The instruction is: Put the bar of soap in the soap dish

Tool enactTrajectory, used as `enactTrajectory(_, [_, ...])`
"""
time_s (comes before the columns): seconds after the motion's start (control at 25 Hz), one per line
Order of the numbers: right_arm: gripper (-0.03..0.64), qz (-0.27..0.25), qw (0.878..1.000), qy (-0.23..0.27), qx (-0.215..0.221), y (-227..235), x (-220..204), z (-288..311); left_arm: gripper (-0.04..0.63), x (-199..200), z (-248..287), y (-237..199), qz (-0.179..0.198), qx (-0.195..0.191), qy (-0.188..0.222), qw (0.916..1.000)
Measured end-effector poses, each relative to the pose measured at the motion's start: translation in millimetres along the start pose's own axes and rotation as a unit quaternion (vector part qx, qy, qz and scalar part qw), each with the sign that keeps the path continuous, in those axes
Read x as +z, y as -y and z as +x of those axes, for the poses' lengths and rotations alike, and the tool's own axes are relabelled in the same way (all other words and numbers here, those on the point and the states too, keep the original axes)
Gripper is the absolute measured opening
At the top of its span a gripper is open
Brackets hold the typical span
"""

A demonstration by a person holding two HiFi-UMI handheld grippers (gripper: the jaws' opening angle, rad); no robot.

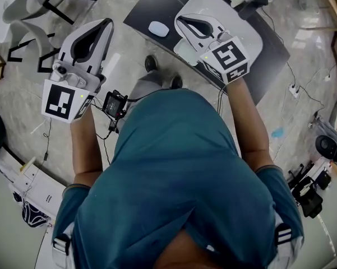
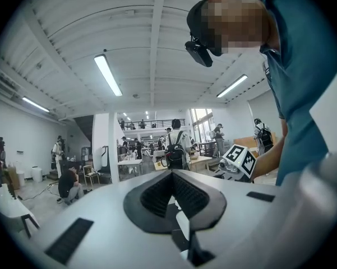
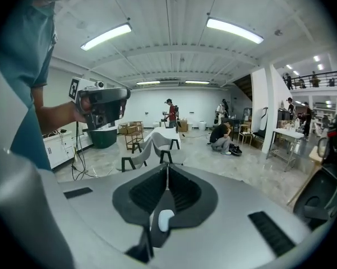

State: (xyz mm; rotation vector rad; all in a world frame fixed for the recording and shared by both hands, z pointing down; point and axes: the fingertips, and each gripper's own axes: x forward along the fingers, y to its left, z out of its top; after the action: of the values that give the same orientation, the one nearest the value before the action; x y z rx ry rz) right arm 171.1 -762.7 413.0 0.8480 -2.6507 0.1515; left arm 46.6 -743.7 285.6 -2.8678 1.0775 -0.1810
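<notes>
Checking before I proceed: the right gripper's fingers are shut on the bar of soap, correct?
No. The right gripper has its fingers shut, but on nothing, as the right gripper view shows; the bar of soap lies on the table.

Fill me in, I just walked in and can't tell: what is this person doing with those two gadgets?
A person in a teal shirt holds a gripper in each hand over a dark table. The left gripper and the right gripper both have their jaws together and carry nothing. The bar of soap lies on the table just off the right gripper's tips, not yet picked up.
</notes>
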Motion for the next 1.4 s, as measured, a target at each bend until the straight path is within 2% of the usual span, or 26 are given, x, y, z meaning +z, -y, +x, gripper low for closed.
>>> enactTrajectory(0.24, [0.022, 0.02, 0.999, -0.027, 0.013, 4.9, -27.8, 35.3, 0.003, -9.7, 1.2, -23.4, -0.007, 0.006, -0.009, 0.9999])
enactTrajectory(0.36, [0.104, 0.032, 0.998, -0.045, 0.017, 7.8, -42.5, 50.1, 0.003, -13.7, 3.1, -31.6, -0.011, 0.007, -0.013, 0.9998])
enactTrajectory(0.72, [0.172, 0.056, 0.993, -0.093, 0.045, 6.7, -85.8, 89.9, 0.003, -27.6, 10.0, -49.3, -0.025, 0.012, -0.027, 0.9993])
enactTrajectory(0.92, [0.247, 0.06, 0.989, -0.12, 0.058, 5.4, -106.8, 108.8, 0.003, -32.2, 9.8, -59.0, -0.029, 0.015, -0.033, 0.9989])
enactTrajectory(1.28, [0.361, 0.044, 0.978, -0.188, 0.077, -5.9, -161.3, 142.5, 0.003, -44.2, 5.3, -71.6, -0.035, 0.02, -0.047, 0.9981])
enactTrajectory(1.4, [0.376, 0.036, 0.973, -0.215, 0.082, -10.2, -179.8, 153.2, 0.003, -47.5, 1.8, -77.2, -0.036, 0.023, -0.052, 0.9977])
